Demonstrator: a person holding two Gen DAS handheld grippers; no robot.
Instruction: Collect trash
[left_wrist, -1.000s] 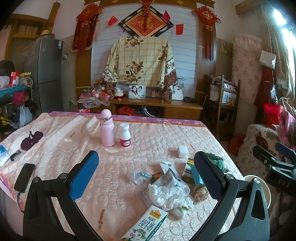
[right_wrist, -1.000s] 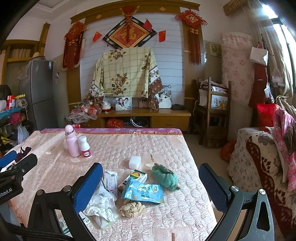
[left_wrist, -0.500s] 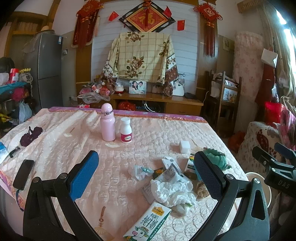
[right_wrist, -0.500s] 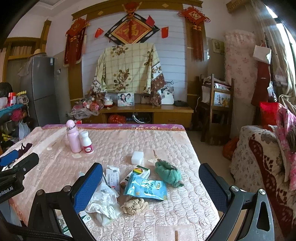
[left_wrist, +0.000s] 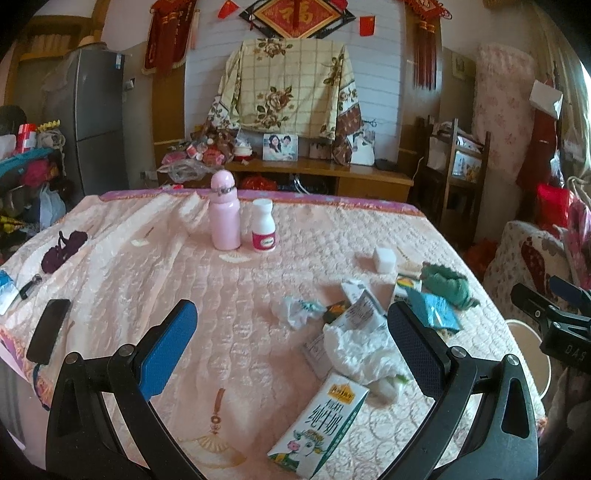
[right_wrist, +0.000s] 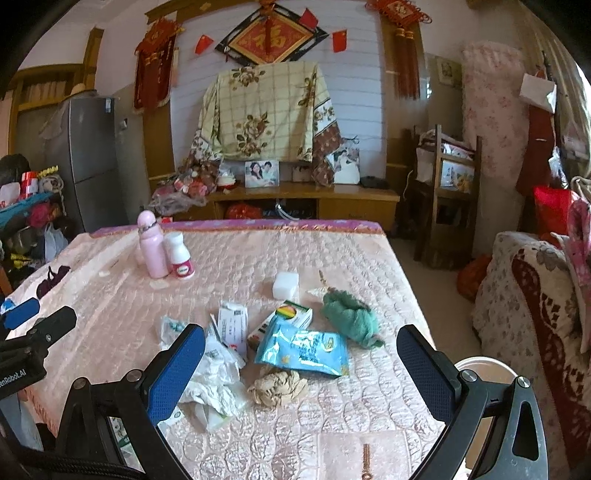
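Trash lies on the pink quilted table (left_wrist: 236, 302): a milk carton (left_wrist: 321, 424), crumpled white paper (left_wrist: 360, 352), a small white wrapper (left_wrist: 295, 312), a blue foil packet (right_wrist: 304, 349), a brown paper ball (right_wrist: 277, 386), a green cloth wad (right_wrist: 349, 319) and a small colourful box (right_wrist: 291, 314). My left gripper (left_wrist: 291, 350) is open and empty above the table's near edge, left of the pile. My right gripper (right_wrist: 301, 373) is open and empty above the blue packet and brown ball. A round white bin (right_wrist: 484, 369) stands beside the table at the right.
A pink bottle (left_wrist: 224, 212) and a white pill bottle (left_wrist: 263, 230) stand mid-table. A white cube (right_wrist: 285, 285) lies beyond the pile. A black phone (left_wrist: 48, 330) and dark item (left_wrist: 62, 245) lie at the left. A patterned sofa (right_wrist: 535, 314) is on the right.
Both grippers have moved forward and lower toward the trash pile; the items appear larger and lower in both views. Both stay open.
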